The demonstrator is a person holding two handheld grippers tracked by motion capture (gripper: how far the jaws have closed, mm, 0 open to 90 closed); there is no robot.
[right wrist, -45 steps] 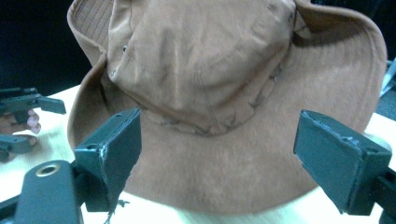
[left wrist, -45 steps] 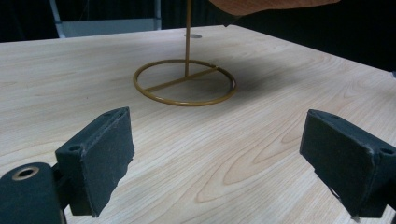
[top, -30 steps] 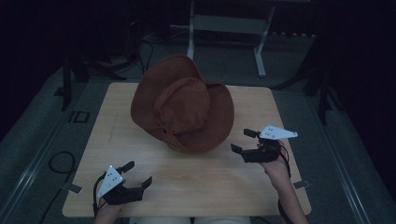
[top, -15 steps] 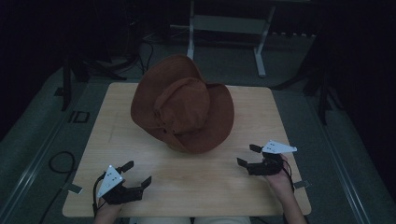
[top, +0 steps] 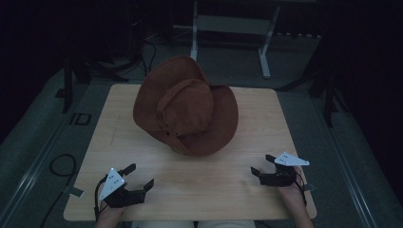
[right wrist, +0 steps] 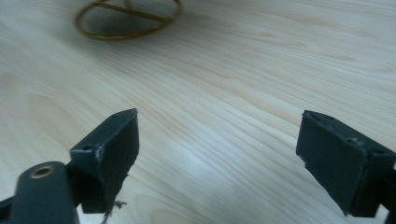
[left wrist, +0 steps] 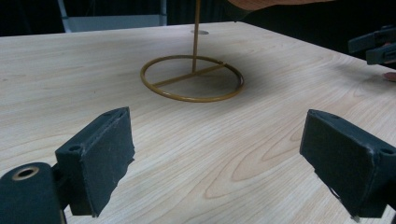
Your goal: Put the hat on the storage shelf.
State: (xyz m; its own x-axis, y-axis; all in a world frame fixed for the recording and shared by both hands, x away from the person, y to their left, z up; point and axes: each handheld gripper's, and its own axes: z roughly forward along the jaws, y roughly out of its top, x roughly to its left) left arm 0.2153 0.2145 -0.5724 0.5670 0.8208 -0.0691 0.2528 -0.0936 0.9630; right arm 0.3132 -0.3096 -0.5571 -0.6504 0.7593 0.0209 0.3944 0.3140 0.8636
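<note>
From the high view, a brown floppy hat [top: 186, 113] sits over the middle of the wooden table [top: 247, 190], a bit toward the upper half of the frame, and you'd think it's just lying there. The left gripper view says otherwise: there's a thin brass stand [left wrist: 192, 78] with a ring base flat on the wood and a post going straight up, and the hat brim just peeks in at the top edge. The right gripper view catches the same ring in its upper left corner.

The left gripper [top: 135, 179] is at the lower left of the high view, the right gripper [top: 263, 165] at the lower right, both well apart from the hat. Both sets of jaws are spread wide, nothing between them but bare wood grain, holding nothing. Can't tell if they're touching the table or hanging just above it.
</note>
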